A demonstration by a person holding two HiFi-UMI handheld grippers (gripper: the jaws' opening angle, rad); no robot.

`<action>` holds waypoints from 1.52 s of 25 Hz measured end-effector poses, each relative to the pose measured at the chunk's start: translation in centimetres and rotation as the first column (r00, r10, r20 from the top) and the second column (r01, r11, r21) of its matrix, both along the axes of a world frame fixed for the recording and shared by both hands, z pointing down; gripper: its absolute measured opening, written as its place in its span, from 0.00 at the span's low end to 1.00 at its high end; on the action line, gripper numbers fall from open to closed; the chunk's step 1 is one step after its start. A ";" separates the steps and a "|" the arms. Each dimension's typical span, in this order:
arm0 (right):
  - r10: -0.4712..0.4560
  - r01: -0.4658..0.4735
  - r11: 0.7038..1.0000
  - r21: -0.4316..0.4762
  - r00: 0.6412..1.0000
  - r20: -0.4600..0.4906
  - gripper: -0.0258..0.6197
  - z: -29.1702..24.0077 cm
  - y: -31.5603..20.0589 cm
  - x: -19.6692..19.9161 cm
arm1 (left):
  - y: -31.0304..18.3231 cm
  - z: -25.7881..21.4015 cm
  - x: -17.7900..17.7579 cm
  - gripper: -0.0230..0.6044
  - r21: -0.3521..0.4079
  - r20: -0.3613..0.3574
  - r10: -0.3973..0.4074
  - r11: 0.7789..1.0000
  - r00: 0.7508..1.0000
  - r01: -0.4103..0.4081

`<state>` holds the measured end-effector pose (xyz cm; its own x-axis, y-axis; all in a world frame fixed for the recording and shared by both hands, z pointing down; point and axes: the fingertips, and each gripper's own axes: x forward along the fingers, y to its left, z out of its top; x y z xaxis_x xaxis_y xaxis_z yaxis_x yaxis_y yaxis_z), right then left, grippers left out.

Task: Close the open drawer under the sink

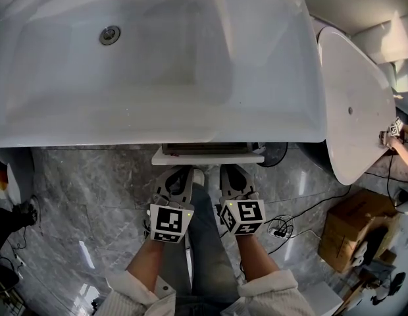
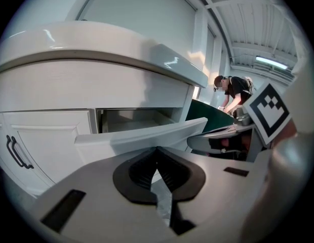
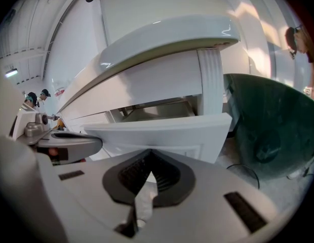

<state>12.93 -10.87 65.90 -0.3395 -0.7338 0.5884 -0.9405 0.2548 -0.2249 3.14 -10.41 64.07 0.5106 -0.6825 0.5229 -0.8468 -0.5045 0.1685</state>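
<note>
White drawer [image 1: 207, 157] partly open under the sink [image 1: 158, 127], left gripper [image 1: 181, 171] and right gripper [image 1: 233, 170] side by side just near of its front, both jaws clenched on nothing, grey marble floor [image 1: 92, 189] below

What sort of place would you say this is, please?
Probably a bathroom mock-up or showroom, not a home: a sink over a drawer and a bathtub beside it, yet loose cables and a cardboard box lie on the floor.
</note>
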 end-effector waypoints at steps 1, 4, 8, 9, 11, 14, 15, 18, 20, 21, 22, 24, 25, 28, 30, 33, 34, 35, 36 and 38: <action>-0.001 0.001 1.000 0.001 1.000 -0.001 0.06 0.0 -0.1 0.0 | -0.1 0.0 0.0 0.06 0.002 0.002 0.003 1.000 1.000 -0.003; -0.005 0.005 1.000 0.003 1.000 -0.004 0.06 -0.1 -0.4 -0.1 | -0.4 0.0 -0.1 0.06 0.010 0.010 0.015 1.000 1.000 -0.015; -0.005 0.005 1.000 0.005 1.000 -0.004 0.06 -0.1 -1.1 -0.2 | -1.1 0.0 -0.2 0.06 0.016 0.017 0.018 1.000 1.000 -0.018; -0.005 0.005 1.000 0.010 1.000 -0.003 0.06 -0.2 -1.3 -0.2 | -1.3 0.0 -0.2 0.06 0.019 0.019 0.018 1.000 1.000 -0.019; -0.008 0.008 1.000 0.028 1.000 0.001 0.05 -0.7 -1.8 -0.2 | -1.8 -0.2 -0.2 0.06 0.025 0.024 0.020 0.999 1.000 -0.020; -0.034 0.035 0.998 0.044 0.999 -0.006 0.06 -1.1 -2.5 -0.3 | -2.5 -0.2 -0.3 0.06 0.035 0.028 0.020 0.999 0.999 -0.021; -0.046 0.046 0.998 0.047 0.999 -0.011 0.06 -1.0 -2.6 -0.3 | -2.7 -0.2 -0.3 0.06 0.037 0.029 0.018 0.999 0.999 -0.019; -0.066 0.067 0.996 0.055 0.998 -0.021 0.05 -0.9 -3.2 -0.3 | -3.3 -0.1 -0.2 0.06 0.040 0.028 0.010 0.999 1.000 -0.011; -0.065 0.067 0.996 0.062 0.998 -0.023 0.06 -1.0 -3.6 -0.4 | -3.7 -0.2 -0.3 0.06 0.046 0.029 0.010 0.999 1.000 -0.011; -0.063 0.064 0.996 0.066 0.998 -0.023 0.06 -1.1 -3.8 -0.4 | -3.9 -0.3 -0.3 0.06 0.051 0.031 0.011 0.999 0.999 -0.013; -0.059 0.061 0.996 0.070 0.998 -0.022 0.06 -1.1 -4.1 -0.4 | -4.2 -0.3 -0.3 0.06 0.055 0.033 0.013 0.998 0.999 -0.015; -0.053 0.054 0.995 0.080 0.998 -0.022 0.06 -1.2 -4.9 -0.3 | -4.9 -0.4 -0.3 0.06 0.064 0.035 0.014 0.998 0.999 -0.016; -0.051 0.053 0.995 0.085 0.998 -0.022 0.06 -1.1 -5.3 -0.4 | -5.3 -0.3 -0.3 0.06 0.068 0.036 0.013 0.998 0.999 -0.015; -0.053 0.056 0.993 0.101 0.998 -0.024 0.06 -1.1 -6.4 -0.5 | -6.4 -0.3 -0.4 0.06 0.077 0.038 0.007 0.997 0.999 -0.010; -0.056 0.059 0.992 0.113 0.998 -0.027 0.06 -1.1 -7.1 -0.5 | -7.1 -0.3 -0.4 0.06 0.085 0.044 0.010 0.996 0.999 -0.014; -0.055 0.058 0.991 0.122 0.998 -0.033 0.05 -1.2 -8.0 -0.5 | -7.9 -0.3 -0.4 0.06 0.094 0.058 0.023 0.995 0.998 -0.028; -0.052 0.056 0.991 0.123 0.998 -0.034 0.06 -1.2 -8.2 -0.5 | -8.2 -0.3 -0.4 0.06 0.096 0.060 0.026 0.995 0.998 -0.032; -0.049 0.053 0.991 0.124 0.998 -0.034 0.06 -1.2 -8.5 -0.5 | -8.4 -0.3 -0.4 0.06 0.097 0.061 0.029 0.995 0.998 -0.035; -0.046 0.050 0.991 0.125 0.998 -0.033 0.06 -1.2 -8.7 -0.5 | -8.6 -0.4 -0.4 0.06 0.097 0.062 0.031 0.995 0.998 -0.037; -0.042 0.046 0.991 0.129 0.999 -0.034 0.06 -1.3 -8.8 -0.4 | -8.8 -0.4 -0.3 0.06 0.098 0.066 0.043 0.994 0.997 -0.049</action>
